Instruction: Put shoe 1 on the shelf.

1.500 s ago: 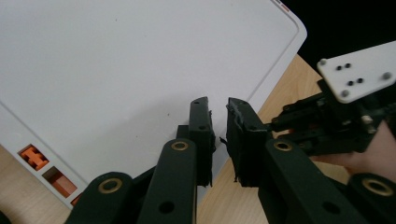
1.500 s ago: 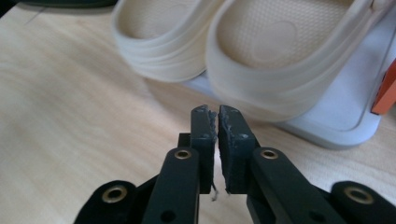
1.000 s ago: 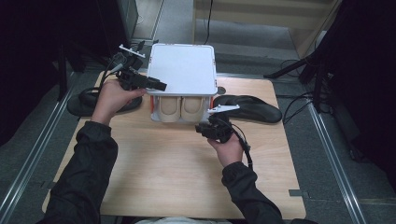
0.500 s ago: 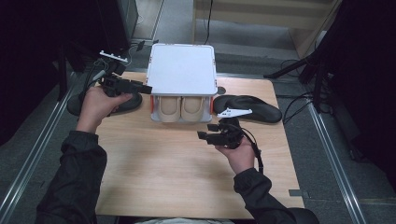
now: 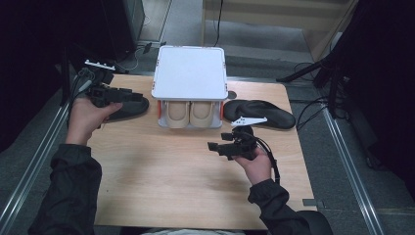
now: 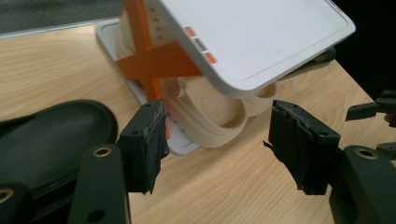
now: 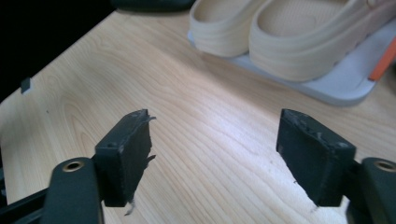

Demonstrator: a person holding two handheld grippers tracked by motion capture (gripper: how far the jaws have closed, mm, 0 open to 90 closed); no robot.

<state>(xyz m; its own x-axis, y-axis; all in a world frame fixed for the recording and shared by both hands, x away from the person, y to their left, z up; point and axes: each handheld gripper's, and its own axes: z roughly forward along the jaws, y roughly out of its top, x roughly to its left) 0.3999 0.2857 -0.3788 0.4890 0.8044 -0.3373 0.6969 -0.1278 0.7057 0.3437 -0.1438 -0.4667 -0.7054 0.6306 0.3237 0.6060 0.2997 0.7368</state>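
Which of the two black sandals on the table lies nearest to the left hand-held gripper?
The black sandal left of the white rack: the left hand-held gripper hovers over it. The other black sandal lies beyond the white rack, near the right hand-held gripper.

Table (image 5: 186, 176) lit from overhead w/ mild glare; surroundings dark, pics perhaps slightly soft.

This looks like a lab or recording workspace: a plain wooden table (image 5: 195, 181) stands on grey carpet, with metal rails (image 5: 29, 166) on the floor at either side of the table, black stands and cables (image 5: 337, 93) just right of it, dark surroundings beyond.
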